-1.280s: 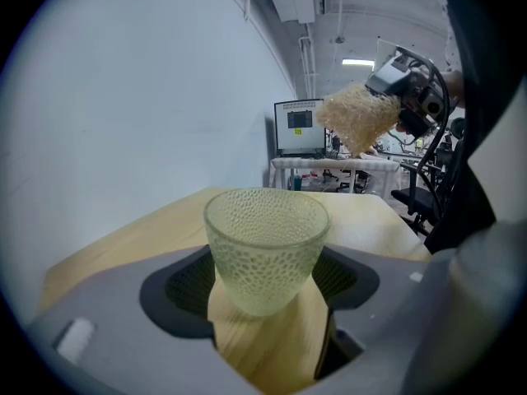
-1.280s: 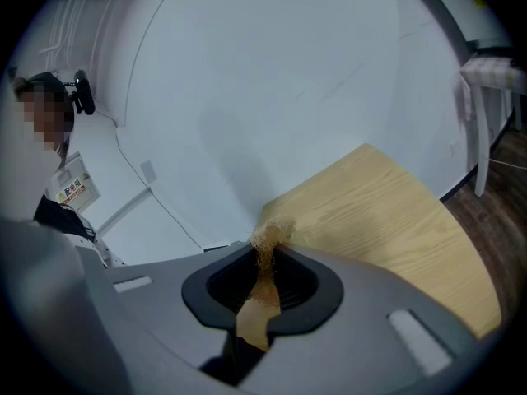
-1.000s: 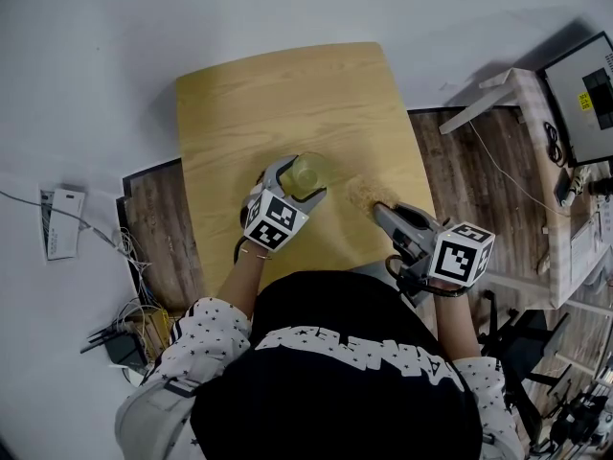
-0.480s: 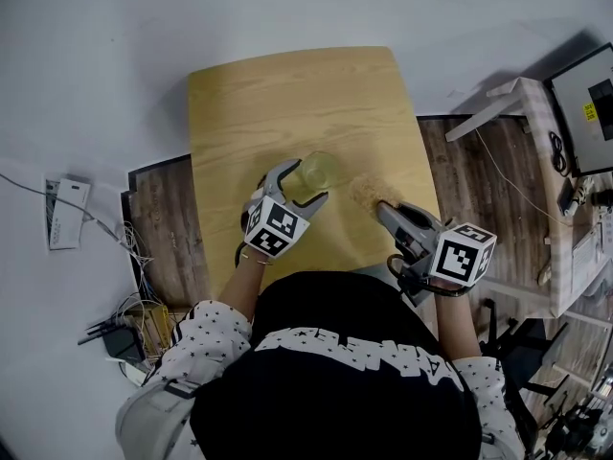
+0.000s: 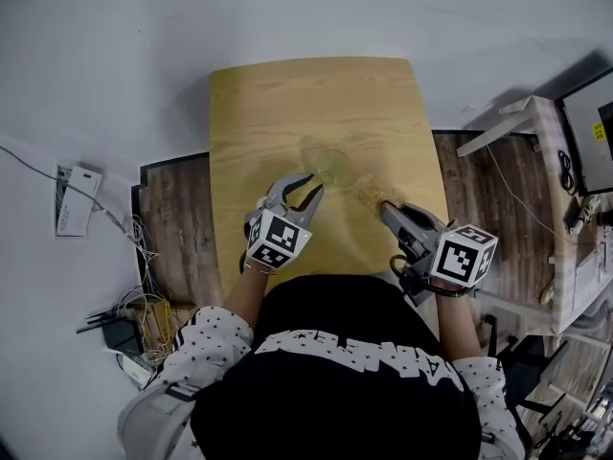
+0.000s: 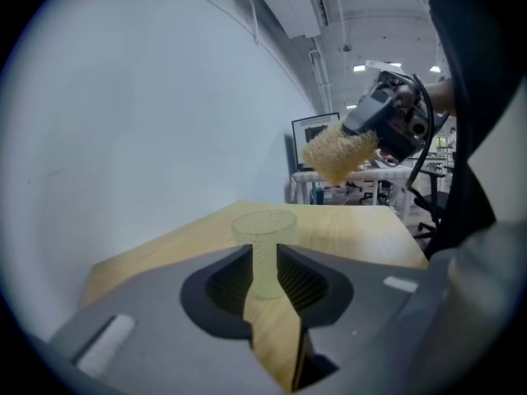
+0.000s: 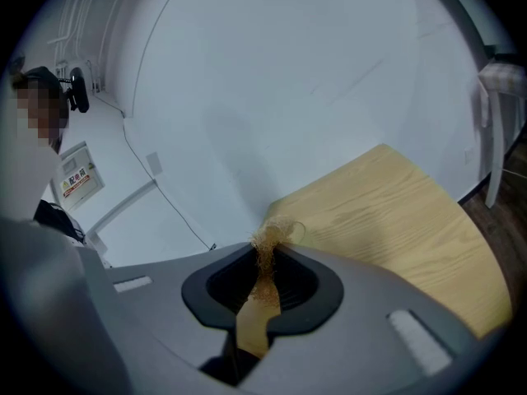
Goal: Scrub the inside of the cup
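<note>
Standing free on the tabletop (image 5: 287, 103), the cup (image 5: 330, 168) is held by nothing, so I think a push from the scrubber (image 5: 372, 193) may tip it or slide it away. It is upright, long axis vertical, mouth up, just ahead of my left gripper (image 5: 312, 184), whose fingers have just been closing and are now almost together and empty. The fingers of my right gripper (image 5: 386, 207) are clamped on the scrubber.

A translucent yellowish cup (image 5: 329, 166) stands upright on the wooden table (image 5: 278, 103).
</note>
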Demonstrator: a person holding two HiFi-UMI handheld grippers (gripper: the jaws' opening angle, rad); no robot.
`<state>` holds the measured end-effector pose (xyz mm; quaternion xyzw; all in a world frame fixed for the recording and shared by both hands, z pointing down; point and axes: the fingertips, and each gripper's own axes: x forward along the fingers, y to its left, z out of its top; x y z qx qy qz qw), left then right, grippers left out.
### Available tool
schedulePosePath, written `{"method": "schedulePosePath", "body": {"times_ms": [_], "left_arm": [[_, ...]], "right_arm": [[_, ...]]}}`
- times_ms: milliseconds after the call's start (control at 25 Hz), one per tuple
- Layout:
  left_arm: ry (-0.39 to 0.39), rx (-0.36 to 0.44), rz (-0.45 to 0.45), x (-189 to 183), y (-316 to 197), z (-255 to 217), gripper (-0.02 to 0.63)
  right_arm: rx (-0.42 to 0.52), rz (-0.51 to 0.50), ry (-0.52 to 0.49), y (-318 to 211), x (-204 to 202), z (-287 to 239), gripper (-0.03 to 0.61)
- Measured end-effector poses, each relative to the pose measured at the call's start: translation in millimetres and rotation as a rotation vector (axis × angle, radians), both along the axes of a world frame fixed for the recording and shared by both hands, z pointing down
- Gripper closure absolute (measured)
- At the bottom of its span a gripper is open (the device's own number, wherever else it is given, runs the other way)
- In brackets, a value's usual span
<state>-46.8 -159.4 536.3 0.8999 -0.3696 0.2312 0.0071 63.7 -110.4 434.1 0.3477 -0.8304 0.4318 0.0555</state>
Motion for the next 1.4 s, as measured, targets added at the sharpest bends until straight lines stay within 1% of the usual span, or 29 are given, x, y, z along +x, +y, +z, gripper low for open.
{"method": "schedulePosePath", "body": {"times_ms": [200, 360, 520, 640, 800, 1040, 1160, 1400], "left_arm": [[-0.004, 0.0, 0.006, -2, 3, -4, 0.522], [0.01, 0.024, 0.001, -4, 7, -14, 0.587], [0.024, 0.042, -0.003, -14, 8, -21, 0.611], [0.047, 0.046, -0.015, -25, 8, -26, 0.612], [0.07, 0.046, -0.025, -29, 9, -33, 0.612], [0.093, 0.042, -0.029, -30, 7, -44, 0.612], [0.102, 0.047, -0.036, -31, 5, -51, 0.612], [0.116, 0.056, -0.056, -33, -1, -63, 0.612]], "right_arm": [[0.0, -0.008, 0.004, -3, -2, 1, 0.52], [0.012, -0.012, 0.01, -5, -2, -2, 0.52], [0.02, -0.013, 0.021, -11, -12, -3, 0.52], [0.021, -0.021, 0.037, -17, -23, -2, 0.52], [0.041, -0.029, 0.061, -24, -29, -2, 0.52], [0.119, -0.027, 0.13, -40, -35, -6, 0.52], [0.143, -0.036, 0.161, -44, -35, -7, 0.52], [0.171, -0.056, 0.159, -52, -37, -11, 0.523]]}}
